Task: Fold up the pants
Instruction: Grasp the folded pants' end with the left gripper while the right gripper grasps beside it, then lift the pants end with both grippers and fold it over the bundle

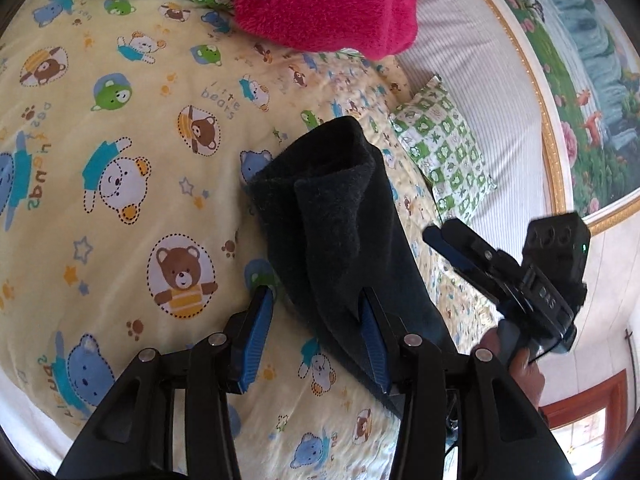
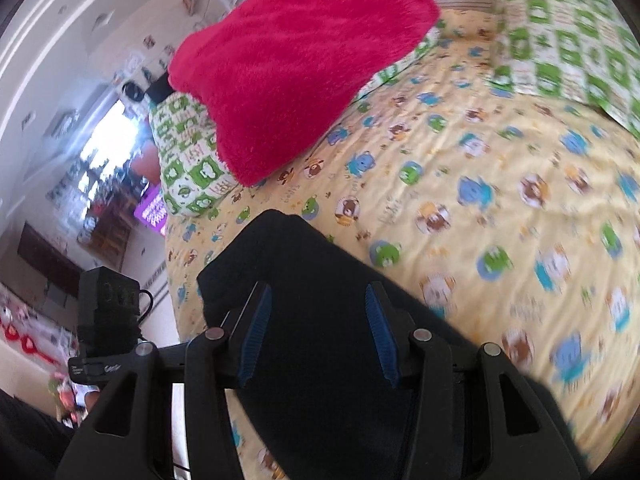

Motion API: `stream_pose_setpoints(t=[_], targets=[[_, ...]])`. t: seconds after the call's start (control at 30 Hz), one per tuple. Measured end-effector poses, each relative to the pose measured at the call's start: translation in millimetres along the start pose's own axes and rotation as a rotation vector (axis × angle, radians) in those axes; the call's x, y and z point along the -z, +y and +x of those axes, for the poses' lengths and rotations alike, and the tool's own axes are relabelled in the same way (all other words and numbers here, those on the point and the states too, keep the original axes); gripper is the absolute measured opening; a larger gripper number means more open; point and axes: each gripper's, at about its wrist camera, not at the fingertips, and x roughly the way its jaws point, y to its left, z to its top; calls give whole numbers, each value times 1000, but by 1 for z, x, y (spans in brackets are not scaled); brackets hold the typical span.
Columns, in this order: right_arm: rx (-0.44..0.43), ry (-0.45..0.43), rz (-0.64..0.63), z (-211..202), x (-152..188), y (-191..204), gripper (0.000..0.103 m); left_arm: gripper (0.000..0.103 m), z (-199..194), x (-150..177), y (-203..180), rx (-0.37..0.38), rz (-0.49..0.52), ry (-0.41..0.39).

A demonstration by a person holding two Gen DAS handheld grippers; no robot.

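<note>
Black pants (image 1: 340,232), folded into a long strip, lie on the yellow bear-print bedsheet (image 1: 120,184). One folded flap faces up near the far end. My left gripper (image 1: 316,300) stands open low over the strip's near part. Its left finger is beside the cloth's left edge and its right finger is over the cloth. To the right, a hand holds my right gripper (image 1: 434,236) beside the strip, seen side-on. The right wrist view is blurred. There my right gripper (image 2: 316,296) is open above the black pants (image 2: 320,360), which fill the space under both fingers without being pinched.
A fuzzy red cushion (image 1: 328,4) (image 2: 296,72) rests on a green-and-white pillow (image 2: 188,156) at the head of the bed. Another green-and-white pillow (image 1: 444,160) leans on the striped headboard (image 1: 480,80). The bed's edge (image 2: 172,280) drops off to the left of the pants.
</note>
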Motion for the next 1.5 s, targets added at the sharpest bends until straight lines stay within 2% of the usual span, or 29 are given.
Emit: stream_pose_setpoints(t=[0.23,0.57,0.6,0.63,0.67,0.77,0.87,1.2,1.5], targets=[[-20,116,-116,39,-25,2,51,45,5,2,1,-12,-64,-35],[-113,246,-158,86,-44,0,51,44,15,-7,2,-4,-85,-56],[-117,254,-156,89,-44,0,50,41,15,-7,2,-6,-81,-63],[-133,268,-151,93,-44,0,43,35,15,-6,1,-15,-74,-71],[-139,271,-149,93,-43,0,35,24,16,-6,1,-21,-68,-76],[-126,251,-150,87,-42,4,29,18,19,-7,4,-10,-76,-71],[-124,211,-149,72,-40,8,26,15,12,-4,-6,-4,-38,-78],[-140,11,-87,-25,-33,7,25,13,-10,8,-76,62,119,-114],[-106,-145,-27,-110,4,-4,25,13,-18,48,-150,139,291,-86]])
